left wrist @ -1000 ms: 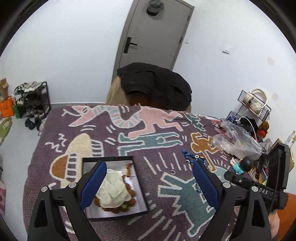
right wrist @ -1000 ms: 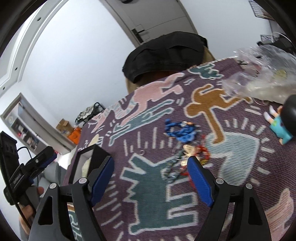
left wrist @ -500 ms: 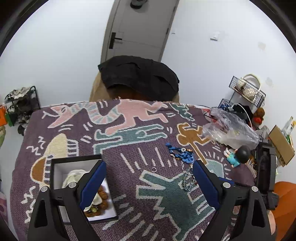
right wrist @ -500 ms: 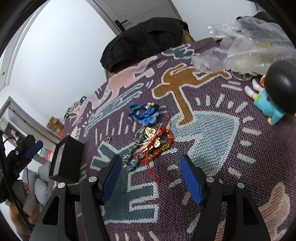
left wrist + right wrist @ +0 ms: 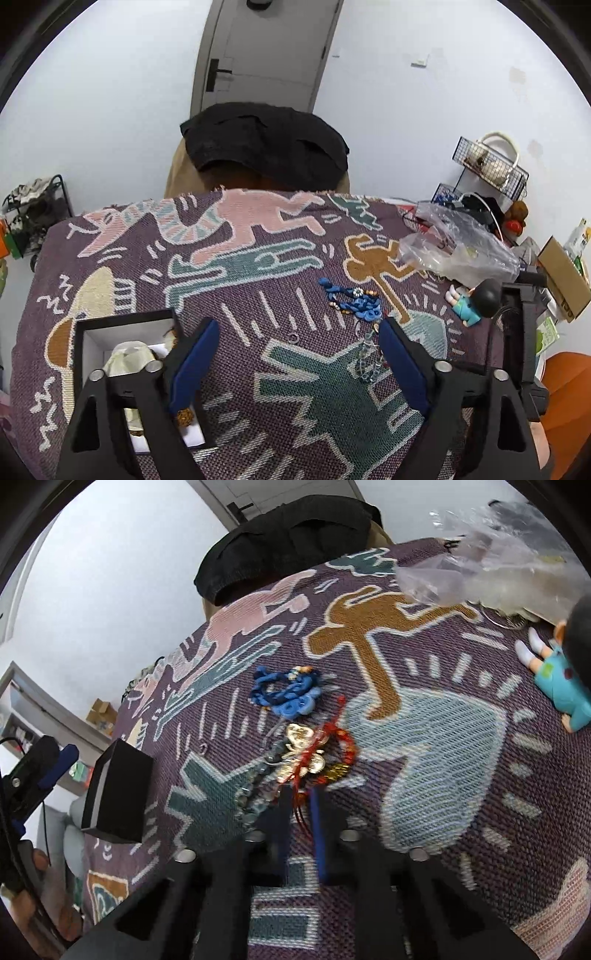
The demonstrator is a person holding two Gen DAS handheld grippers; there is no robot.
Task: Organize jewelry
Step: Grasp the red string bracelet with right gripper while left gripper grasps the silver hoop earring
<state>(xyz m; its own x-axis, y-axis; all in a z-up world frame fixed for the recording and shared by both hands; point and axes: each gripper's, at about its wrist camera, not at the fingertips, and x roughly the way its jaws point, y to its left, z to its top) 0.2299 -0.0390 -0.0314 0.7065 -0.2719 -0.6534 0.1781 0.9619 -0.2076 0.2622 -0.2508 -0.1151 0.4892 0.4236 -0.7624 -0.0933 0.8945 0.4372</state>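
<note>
A heap of jewelry lies on the patterned cloth: a blue cord bracelet [image 5: 286, 694], a red string bracelet [image 5: 338, 744] with gold charms, and a grey-blue bead strand [image 5: 255, 794]. My right gripper [image 5: 298, 799] is low over the cloth with its fingers nearly closed around the red bracelet's loose strings. My left gripper [image 5: 295, 343] is open and empty above the cloth. An open black jewelry box [image 5: 110, 328] with a white cloth and brown beads inside sits by the left finger; it also shows in the right wrist view [image 5: 118, 786]. The blue bracelet [image 5: 354, 301] lies ahead of the left gripper.
A small metal ring [image 5: 293, 338] lies on the cloth. A doll in teal [image 5: 561, 672] and a clear plastic bag [image 5: 454, 247] sit at the right. A black garment [image 5: 266, 144] hangs on a chair behind the table.
My right gripper has moved down onto the jewelry heap and its fingers have closed from wide open to nearly shut around the red strings. My left gripper has drifted right, away from the box.
</note>
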